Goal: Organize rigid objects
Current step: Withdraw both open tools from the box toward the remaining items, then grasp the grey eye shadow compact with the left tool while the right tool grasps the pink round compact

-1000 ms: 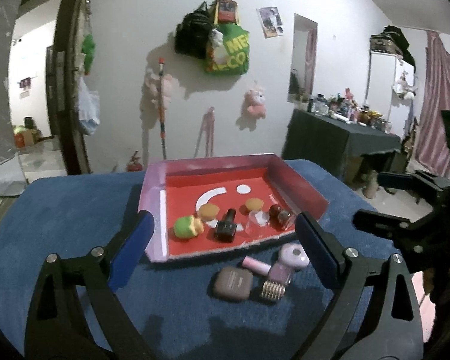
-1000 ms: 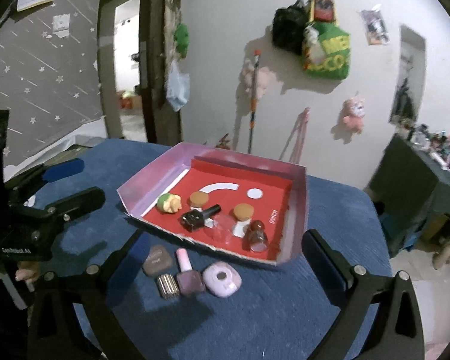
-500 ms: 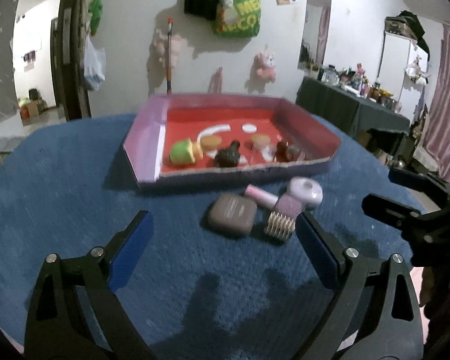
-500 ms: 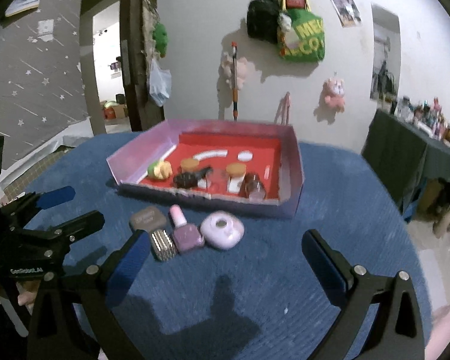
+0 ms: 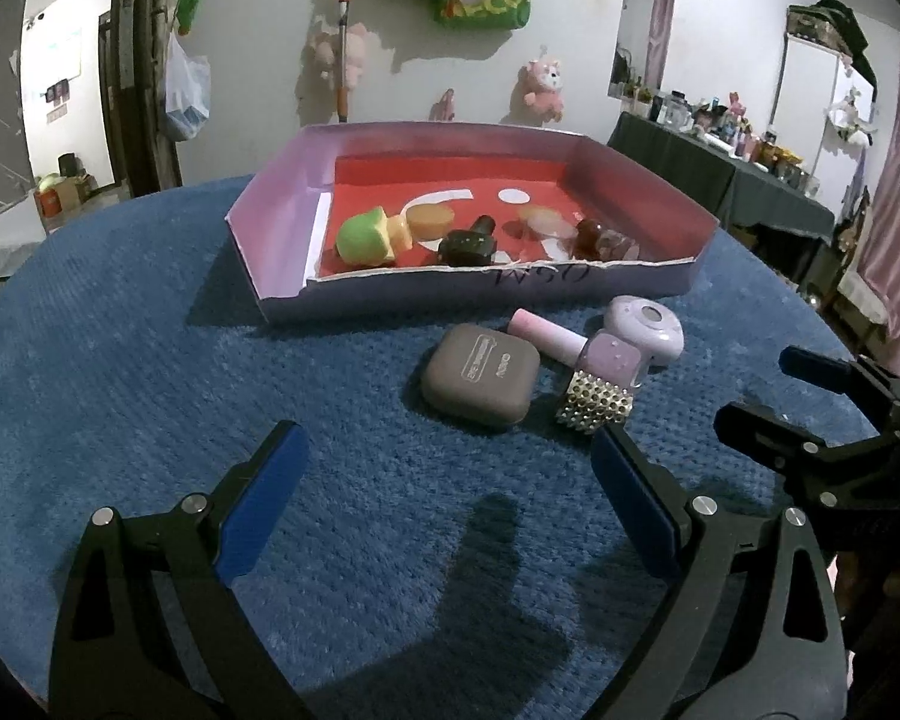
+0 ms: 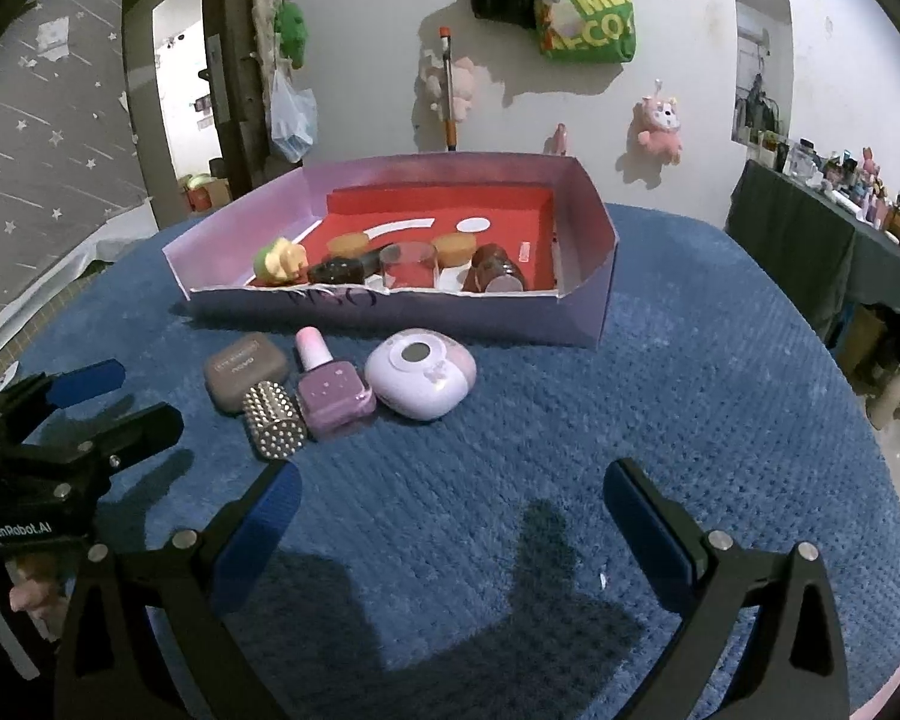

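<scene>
Hovering with jaws spread, the left gripper (image 5: 444, 468) and right gripper (image 6: 450, 498) face a brown case (image 5: 480, 375) at twelve o'clock, tray (image 5: 282, 228) beyond.

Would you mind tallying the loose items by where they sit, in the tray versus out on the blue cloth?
In the tray: 6 (green-yellow toy, dark bottle, clear jar, brown jar, two tan discs)
On the blue cloth: 4 (brown case, studded cylinder, purple polish bottle, lilac compact)
Total: 10
</scene>
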Demonstrator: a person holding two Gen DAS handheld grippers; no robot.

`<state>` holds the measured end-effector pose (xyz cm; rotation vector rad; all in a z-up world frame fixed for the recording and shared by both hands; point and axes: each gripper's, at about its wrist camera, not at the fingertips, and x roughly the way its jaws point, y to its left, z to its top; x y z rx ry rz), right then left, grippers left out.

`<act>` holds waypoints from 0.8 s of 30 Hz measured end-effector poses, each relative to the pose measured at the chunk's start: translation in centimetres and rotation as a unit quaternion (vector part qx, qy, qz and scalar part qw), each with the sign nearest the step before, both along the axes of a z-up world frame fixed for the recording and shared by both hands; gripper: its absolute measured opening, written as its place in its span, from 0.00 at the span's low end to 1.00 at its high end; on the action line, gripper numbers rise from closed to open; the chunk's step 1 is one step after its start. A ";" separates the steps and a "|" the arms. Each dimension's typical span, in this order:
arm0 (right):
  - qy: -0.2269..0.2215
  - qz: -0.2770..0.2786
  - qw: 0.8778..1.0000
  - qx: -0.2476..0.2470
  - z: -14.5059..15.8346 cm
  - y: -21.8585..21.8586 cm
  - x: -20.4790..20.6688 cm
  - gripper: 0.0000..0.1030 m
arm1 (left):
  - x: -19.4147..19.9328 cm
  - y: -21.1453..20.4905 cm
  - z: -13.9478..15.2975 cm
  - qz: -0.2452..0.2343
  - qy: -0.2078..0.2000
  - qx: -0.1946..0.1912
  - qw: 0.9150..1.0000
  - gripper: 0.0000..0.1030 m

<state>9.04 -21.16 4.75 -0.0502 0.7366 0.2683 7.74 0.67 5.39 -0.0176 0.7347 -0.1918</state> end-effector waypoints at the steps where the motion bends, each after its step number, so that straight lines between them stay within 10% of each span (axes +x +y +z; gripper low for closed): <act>1: 0.001 0.000 1.000 0.000 0.0 0.0 0.1 1.00 | 0.0 0.0 0.0 0.000 0.002 0.001 1.000 0.94; 24: 0.080 0.041 0.996 -0.021 -0.5 0.1 6.5 0.97 | 5.7 -0.5 -0.3 -0.051 0.068 0.030 0.996 0.88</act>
